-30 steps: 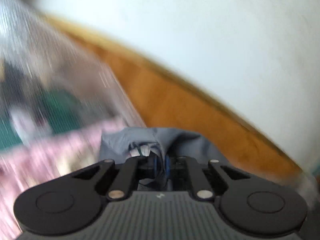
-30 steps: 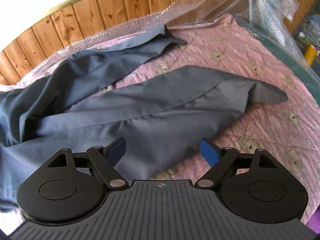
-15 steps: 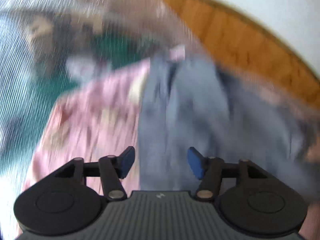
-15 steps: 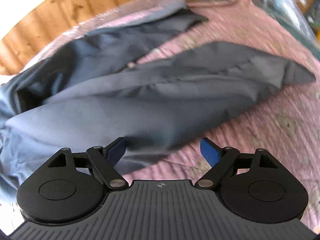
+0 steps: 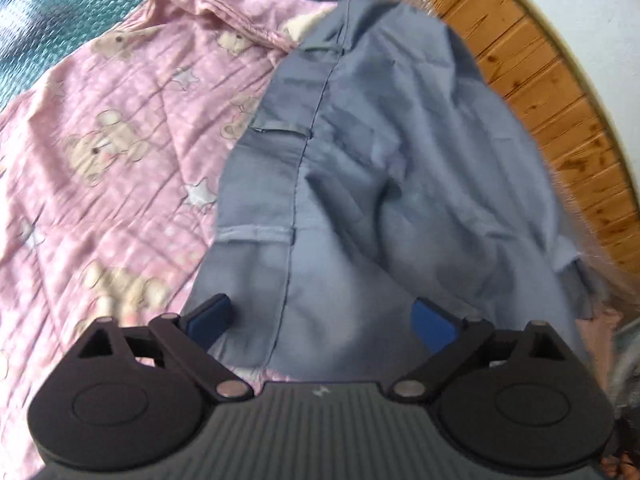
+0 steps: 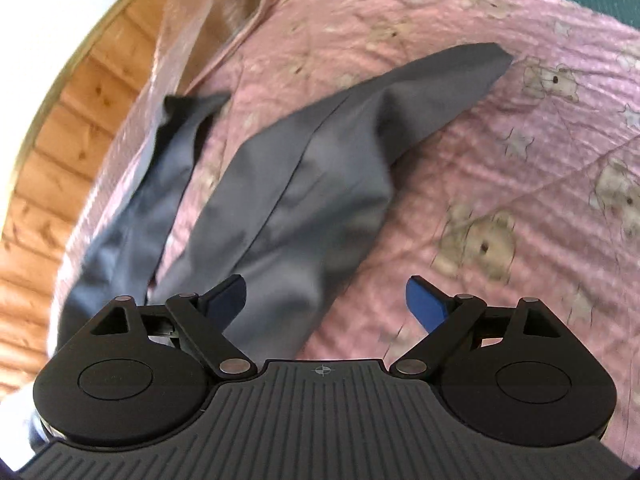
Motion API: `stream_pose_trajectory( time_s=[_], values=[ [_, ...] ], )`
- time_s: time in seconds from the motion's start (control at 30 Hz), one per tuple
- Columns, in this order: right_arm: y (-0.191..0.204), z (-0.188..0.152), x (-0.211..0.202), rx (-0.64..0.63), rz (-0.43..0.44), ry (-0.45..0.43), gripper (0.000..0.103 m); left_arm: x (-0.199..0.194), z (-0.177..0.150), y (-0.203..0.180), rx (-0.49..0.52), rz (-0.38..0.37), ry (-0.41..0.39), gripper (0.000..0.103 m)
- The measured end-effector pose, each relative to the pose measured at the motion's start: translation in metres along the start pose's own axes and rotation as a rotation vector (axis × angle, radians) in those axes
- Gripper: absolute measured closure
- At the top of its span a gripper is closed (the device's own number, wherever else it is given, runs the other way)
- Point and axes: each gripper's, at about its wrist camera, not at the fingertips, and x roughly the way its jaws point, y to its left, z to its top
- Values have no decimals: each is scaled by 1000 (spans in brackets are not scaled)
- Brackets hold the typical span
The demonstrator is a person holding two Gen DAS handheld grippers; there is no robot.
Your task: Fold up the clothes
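Grey trousers [image 5: 380,168] spread on a pink quilt [image 5: 112,128] printed with teddy bears and stars. In the left wrist view: waist end of the garment, rumpled, with a dark stitched seam running down the middle and a flap pocket [image 5: 280,126] on the left side. Lying close against a wooden plank wall [image 5: 560,112] along the right edge. In the right wrist view: two trouser legs [image 6: 320,168] stretching away across the quilt, one long and pointed toward the upper right, the other thinner and nearer the wall on the left.

Left gripper [image 5: 322,322] hanging above the lower part of the waist section, blue fingertips [image 5: 208,320] wide apart and opening, cloth seen in the gap below them but not pinched. Right gripper [image 6: 326,300] poised over the near end of the long leg, jaws likewise spread and opening, one blue pad over grey cloth, the other over bare quilt; nothing gripped.

Clear bubble wrap [image 6: 200,12] bunched between quilt and wall. Teal surface [image 5: 48,12] beyond the quilt's far edge. No containers in sight.
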Motion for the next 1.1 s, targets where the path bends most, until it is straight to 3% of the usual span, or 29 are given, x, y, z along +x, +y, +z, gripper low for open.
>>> stream_pose_trajectory(
  time_s=[0.07,0.1,0.17,0.2,0.23,0.3,0.37,0.4,0.43,0.47,0.5,0.53,0.57,0.63,0.7,0.83,0.9,1.03,1.1],
  values=[
    [-15,18,13,-18,-37,-42,14,15,7,-14,46,59,0,50],
    [-21,26,21,-25,-56,-61,15,18,12,-20,63,83,10,97],
    [-31,45,37,-37,-64,-76,38,1,21,-28,51,98,-53,101],
    [-34,55,42,-48,-17,-65,89,-8,25,-32,45,105,-85,101],
    [-32,64,41,-85,33,-77,102,-14,27,-30,27,126,-95,101],
    [-10,74,21,-248,80,-161,102,-26,31,-26,-10,169,-114,101],
    [5,80,8,-349,91,-168,101,-38,36,-22,-47,212,-134,101],
    [10,82,9,-391,50,-124,90,-28,31,-18,-39,255,-87,101],
    [15,83,12,-435,-1,-69,59,-18,26,-13,-31,299,-39,99],
    [17,84,18,-468,-63,25,49,-11,18,-13,-19,326,-6,98],
    [17,87,20,-483,-116,94,52,-4,10,-13,-7,353,28,97],
    [17,90,9,-490,-141,67,58,-8,2,-15,-1,362,14,93],
    [18,93,-6,-496,-155,7,57,-13,-7,-18,5,372,-1,89],
    [30,102,-30,-516,-142,-80,45,-22,-19,-27,23,393,-37,64],
    [56,116,-27,-551,-77,-94,40,-29,-29,-37,49,415,-59,59],
    [137,130,44,-728,88,-59,20,-39,-42,-60,103,436,-71,59],
    [176,128,88,-824,140,-56,18,-48,-48,-76,130,439,-77,59],
    [237,120,174,-1025,98,-21,17,-76,-62,-93,168,464,-107,52],
    [250,125,198,-1057,103,-21,16,-90,-69,-95,158,478,-120,51]
  ],
)
